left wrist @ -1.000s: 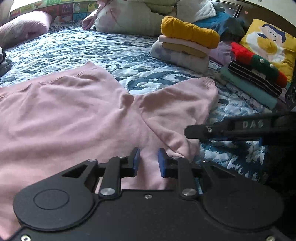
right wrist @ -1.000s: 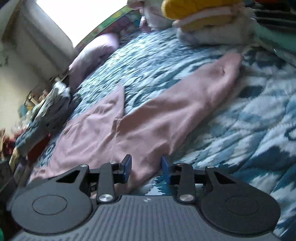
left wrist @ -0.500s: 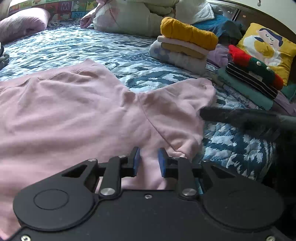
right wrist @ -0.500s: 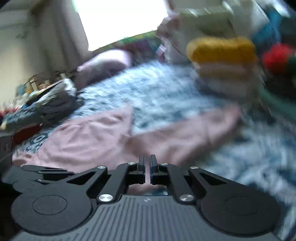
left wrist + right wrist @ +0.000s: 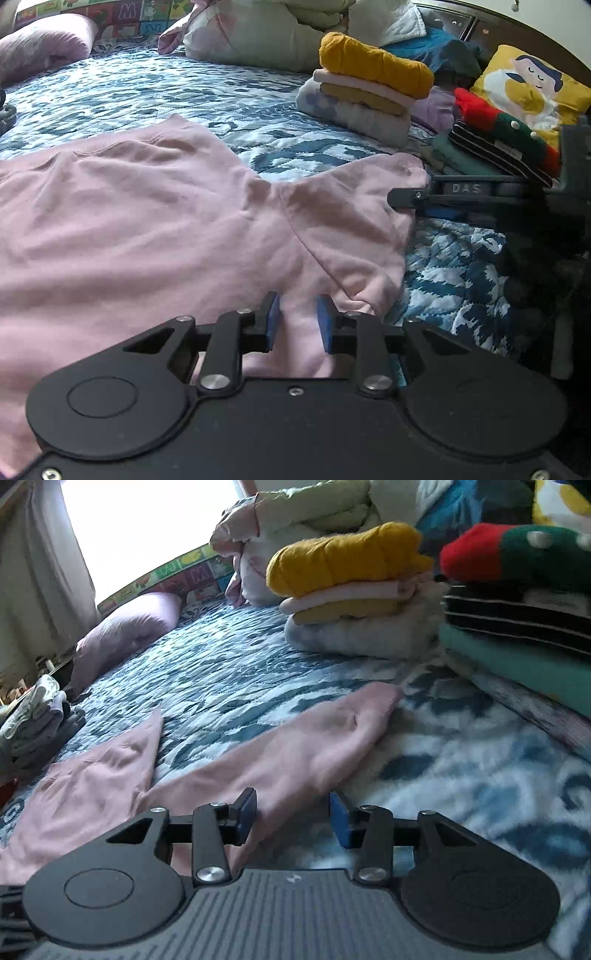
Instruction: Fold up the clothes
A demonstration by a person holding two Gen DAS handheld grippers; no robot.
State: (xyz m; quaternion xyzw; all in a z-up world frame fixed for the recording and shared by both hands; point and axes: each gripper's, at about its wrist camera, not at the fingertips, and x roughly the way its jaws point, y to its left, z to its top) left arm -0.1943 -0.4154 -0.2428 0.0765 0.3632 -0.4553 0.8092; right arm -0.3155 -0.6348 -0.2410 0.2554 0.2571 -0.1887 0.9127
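A pink sweatshirt [image 5: 155,229] lies spread flat on the bed [image 5: 155,92], one sleeve [image 5: 295,746] angling toward the folded stacks [image 5: 369,96]. Its near part is hidden behind the gripper bodies. The left gripper [image 5: 297,319] tilts down, jaws a little apart with pink cloth between them. The right gripper [image 5: 291,814], jaws just reopening, straddles the sleeve's edge without pinching.

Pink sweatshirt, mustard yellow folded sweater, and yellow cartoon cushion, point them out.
pink sweatshirt [image 5: 147,229], left wrist view, middle of its body.
mustard yellow folded sweater [image 5: 343,557], right wrist view, top roll.
yellow cartoon cushion [image 5: 532,85], left wrist view, printed face.
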